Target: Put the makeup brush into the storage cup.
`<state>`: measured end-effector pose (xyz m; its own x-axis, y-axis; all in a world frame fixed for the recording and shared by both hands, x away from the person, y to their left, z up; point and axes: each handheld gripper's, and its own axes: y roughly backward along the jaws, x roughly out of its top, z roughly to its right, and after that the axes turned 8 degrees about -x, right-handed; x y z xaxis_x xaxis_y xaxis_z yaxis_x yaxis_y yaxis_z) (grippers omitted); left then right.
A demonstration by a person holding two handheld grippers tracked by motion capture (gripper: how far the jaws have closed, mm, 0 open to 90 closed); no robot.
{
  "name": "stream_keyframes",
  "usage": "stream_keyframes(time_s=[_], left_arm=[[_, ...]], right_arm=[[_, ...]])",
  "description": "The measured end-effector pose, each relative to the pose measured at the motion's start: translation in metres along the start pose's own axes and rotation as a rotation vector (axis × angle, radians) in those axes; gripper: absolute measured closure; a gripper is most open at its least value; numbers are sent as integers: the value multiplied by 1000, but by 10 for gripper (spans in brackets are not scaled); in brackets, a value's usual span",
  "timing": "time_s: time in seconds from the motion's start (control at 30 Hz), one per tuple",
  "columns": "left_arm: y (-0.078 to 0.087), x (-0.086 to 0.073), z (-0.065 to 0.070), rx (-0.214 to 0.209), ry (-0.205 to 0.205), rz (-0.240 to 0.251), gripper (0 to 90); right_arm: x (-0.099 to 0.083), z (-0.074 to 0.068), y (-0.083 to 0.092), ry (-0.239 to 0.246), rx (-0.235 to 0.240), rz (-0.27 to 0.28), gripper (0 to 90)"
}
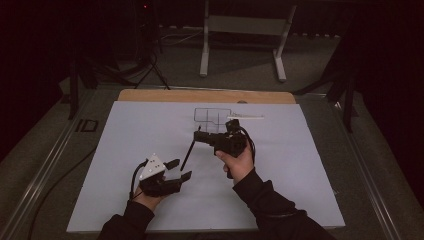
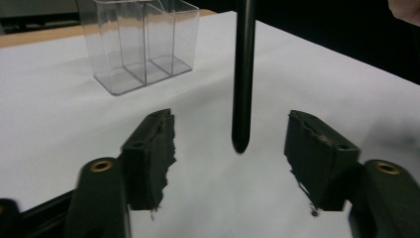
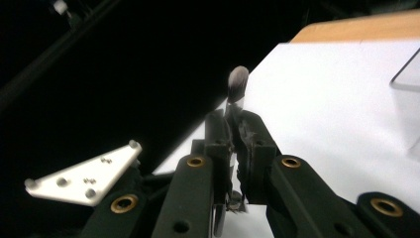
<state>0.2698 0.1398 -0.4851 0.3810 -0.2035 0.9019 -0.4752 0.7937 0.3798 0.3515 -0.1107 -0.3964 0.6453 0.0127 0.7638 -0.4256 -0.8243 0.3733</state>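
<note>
- Our right gripper (image 1: 204,136) is squeezed shut on a makeup brush (image 1: 188,155). We hold it near its fluffy tip (image 3: 238,79), and the long black handle (image 2: 243,74) hangs down from the jaws toward the white table cover (image 1: 300,165).
- Our left gripper (image 1: 179,170) is open with nothing in it. The end of the handle hangs between its two jaws, and neither pad (image 2: 157,148) touches it.
- So we think the brush now belongs to the right gripper alone. That part looks done.
- What is left, we guess, is to put the brush into the clear plastic holder (image 1: 212,117). The holder stands just behind the right gripper, and looks empty as far as we can see.
- A white stick (image 1: 245,117) lies beside the holder, on its right.
- There is lots of bare table around both grippers.
- The wooden table edge (image 1: 205,96) is well behind the holder, so we have room.
</note>
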Motion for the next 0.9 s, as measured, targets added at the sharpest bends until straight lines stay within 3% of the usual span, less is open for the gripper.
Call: stream_keyframes(time_s=[0.1,0.17,0.2,0.23,0.33,0.4,0.43,0.5,0.6,0.63,0.9], left_arm=[[-1,1,0,-12,0,-17,329],[-3,1,0,-3,6,-32,264],[-3,1,0,-3,6,-32,238],[-3,1,0,4,22,-33,204],[-2,2,0,17,23,-26,168],[-2,3,-2,-2,43,-34,139],[-2,3,-2,-2,43,-34,138],[-3,2,-3,-27,55,-50,70],[-3,1,-5,-58,64,-49,57],[-2,1,-5,-70,60,-42,24],[-2,1,-4,-60,47,-55,17]], right_arm=[[4,1,4,40,17,-4,842],[7,-2,9,111,7,-7,842],[7,-2,9,111,7,-7,842],[9,-4,13,167,-18,-5,842],[11,-5,17,205,-40,-5,842],[15,-7,24,267,-84,3,842],[15,-7,24,267,-84,3,842],[18,-9,31,330,-132,8,842],[21,-10,34,361,-152,2,842],[23,-11,37,393,-176,2,842],[33,-12,47,443,-225,14,842]])
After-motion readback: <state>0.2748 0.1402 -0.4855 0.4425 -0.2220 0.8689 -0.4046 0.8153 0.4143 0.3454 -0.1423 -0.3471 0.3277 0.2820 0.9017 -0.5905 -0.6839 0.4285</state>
